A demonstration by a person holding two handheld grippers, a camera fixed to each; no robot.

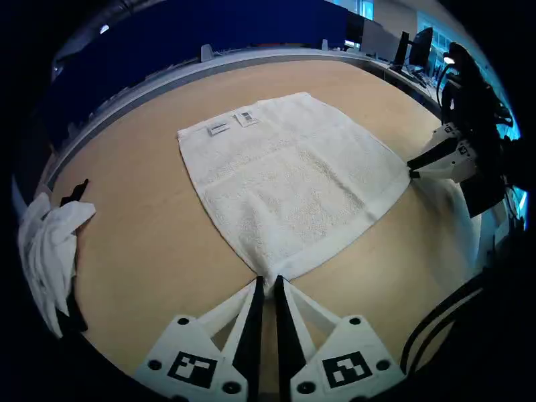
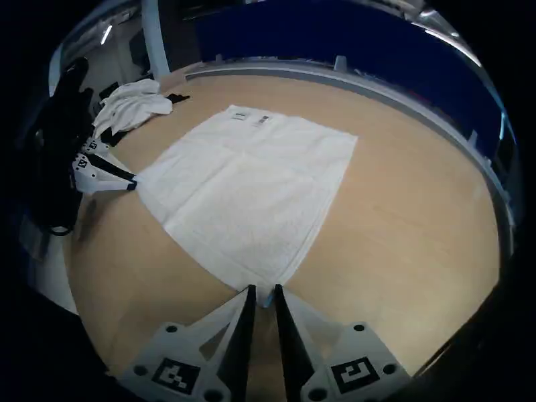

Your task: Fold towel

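Observation:
A white towel lies spread flat on the wooden table, two small labels near its far edge. In the left gripper view, my left gripper is shut on the towel's near corner. At the right of that view, the right gripper pinches another corner. In the right gripper view, the same towel stretches away from my right gripper, which is shut on its near corner. The left gripper, held by a dark-sleeved arm, grips the towel's left corner.
A heap of crumpled white cloths lies at the table's left edge, also seen as the cloth heap. A blue partition runs behind the table. Desks with monitors stand beyond.

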